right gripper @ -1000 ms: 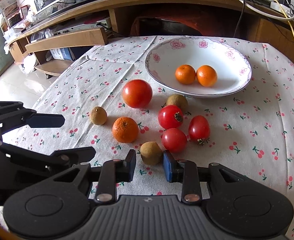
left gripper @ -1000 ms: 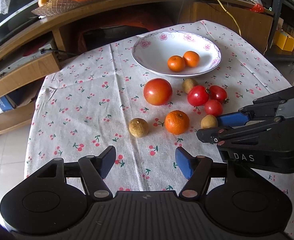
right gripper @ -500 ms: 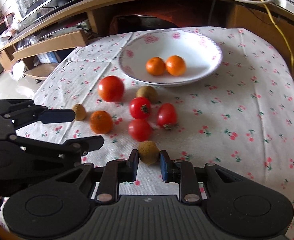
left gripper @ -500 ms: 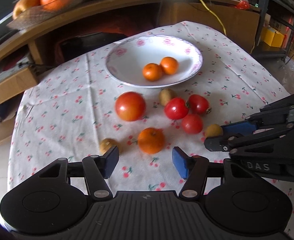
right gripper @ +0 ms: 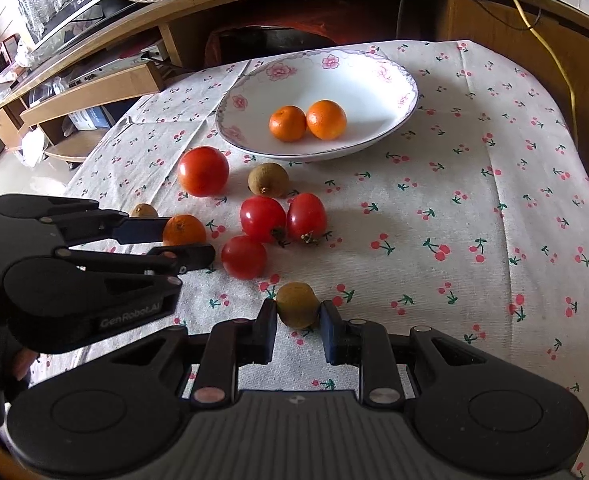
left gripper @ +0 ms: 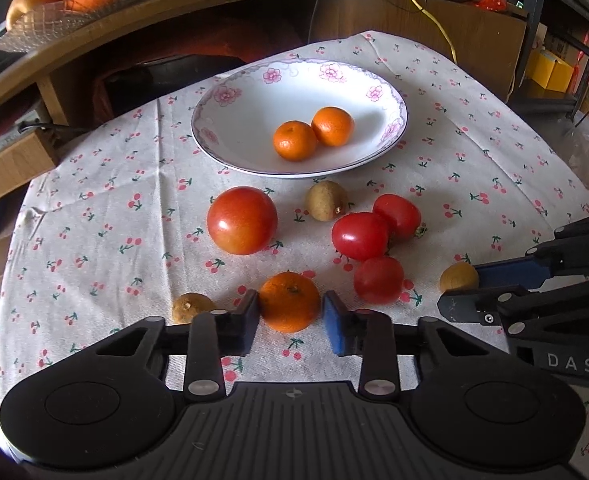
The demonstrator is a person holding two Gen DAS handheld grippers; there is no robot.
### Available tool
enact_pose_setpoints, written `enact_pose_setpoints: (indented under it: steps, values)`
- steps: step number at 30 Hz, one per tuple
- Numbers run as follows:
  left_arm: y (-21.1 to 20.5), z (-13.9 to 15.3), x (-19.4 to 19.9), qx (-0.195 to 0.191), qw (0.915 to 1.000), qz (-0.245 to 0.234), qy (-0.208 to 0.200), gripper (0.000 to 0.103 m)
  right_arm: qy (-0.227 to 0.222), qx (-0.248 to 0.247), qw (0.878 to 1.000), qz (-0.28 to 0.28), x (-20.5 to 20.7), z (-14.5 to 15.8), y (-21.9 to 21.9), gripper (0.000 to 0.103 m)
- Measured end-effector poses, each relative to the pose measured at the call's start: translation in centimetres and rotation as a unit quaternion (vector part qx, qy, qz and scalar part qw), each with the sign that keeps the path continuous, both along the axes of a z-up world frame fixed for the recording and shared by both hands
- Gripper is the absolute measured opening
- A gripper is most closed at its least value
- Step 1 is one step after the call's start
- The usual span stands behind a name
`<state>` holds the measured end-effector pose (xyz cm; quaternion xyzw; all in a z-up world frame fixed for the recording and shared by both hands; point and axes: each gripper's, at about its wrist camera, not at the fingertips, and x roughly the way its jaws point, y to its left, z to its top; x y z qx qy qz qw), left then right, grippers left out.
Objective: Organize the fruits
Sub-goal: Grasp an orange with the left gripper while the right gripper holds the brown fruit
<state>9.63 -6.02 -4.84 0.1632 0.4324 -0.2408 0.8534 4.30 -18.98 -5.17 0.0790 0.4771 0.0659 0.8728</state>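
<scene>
Narrowing on two fruits at once since a second ago: left gripper (left gripper: 290, 318) jaws now bracketing the small orange (left gripper: 289, 301), still slightly spread; right gripper (right gripper: 297, 326) jaws touching the brown fruit (right gripper: 297, 305) on both sides, both fruits resting on the tabletop (right gripper: 474, 200). Likely next, lifting toward the bowl (right gripper: 374, 80) with its two oranges (right gripper: 308, 120). Crowding the way between: three small tomatoes (right gripper: 262, 218), a large tomato (right gripper: 203, 171), another brown fruit (right gripper: 268, 178).

The right gripper (left gripper: 460, 290) body reads "DAS"; the left gripper (right gripper: 182, 246) body reads "GenRobot.AI".
</scene>
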Motion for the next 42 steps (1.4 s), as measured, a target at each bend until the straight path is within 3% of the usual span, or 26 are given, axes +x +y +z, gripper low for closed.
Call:
enact_pose_setpoints:
  steps: [8,17,29,33,35,37,42]
  values:
    - [0.7,0.4,-0.7,-0.008,0.9998,0.0,0.016,0.039,0.0,-0.005,1.0,0.015,0.0,0.0,0.7,0.025]
    - [1.5,1.7,-4.1,-0.005,0.9994,-0.021,0.029,0.04,0.004,-0.02,0.999,0.037,-1.4,0.3,1.6,0.025]
    - [1.6,0.9,-5.4,0.012,0.999,-0.025,0.036,0.042,0.007,-0.05,0.997,0.05,-3.3,0.0,2.7,0.025]
    - [1.6,0.7,-5.2,0.015,0.9989,-0.024,0.036,0.051,0.004,-0.043,0.998,0.049,-3.2,0.0,2.5,0.027]
    - [1.7,0.6,-5.1,0.017,0.9989,-0.023,0.036,0.062,0.005,-0.037,0.998,0.055,-3.1,0.0,2.3,0.032]
    - [1.8,0.6,-5.0,0.015,0.999,-0.024,0.035,0.064,0.004,-0.036,0.997,0.061,-3.1,-0.1,2.4,0.037]
    - [1.8,0.5,-4.8,0.017,0.9989,-0.026,0.034,0.066,-0.002,-0.042,0.997,0.068,-3.2,-0.1,2.5,0.038]
